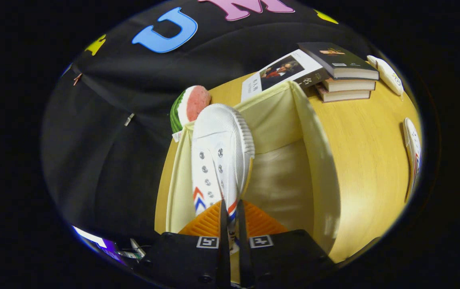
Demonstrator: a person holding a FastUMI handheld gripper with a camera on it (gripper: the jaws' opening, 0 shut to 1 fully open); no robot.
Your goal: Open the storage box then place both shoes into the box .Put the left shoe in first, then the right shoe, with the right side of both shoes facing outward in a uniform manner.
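White canvas sneaker (217, 152) pinched by heel edge between my claw (232, 210) fingers, toe pointing far, hanging over open cream fabric storage box (318, 160) on wooden table (366, 160). Second sneaker (412, 154) lies right, well apart. Book stack (344, 74) far right.

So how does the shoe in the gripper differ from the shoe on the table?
The held shoe hangs over the open box, pinched between the gripper's fingers; the other shoe lies free on the table, beside the box. The held shoe shows its laces; the other shows its side. Both are white.
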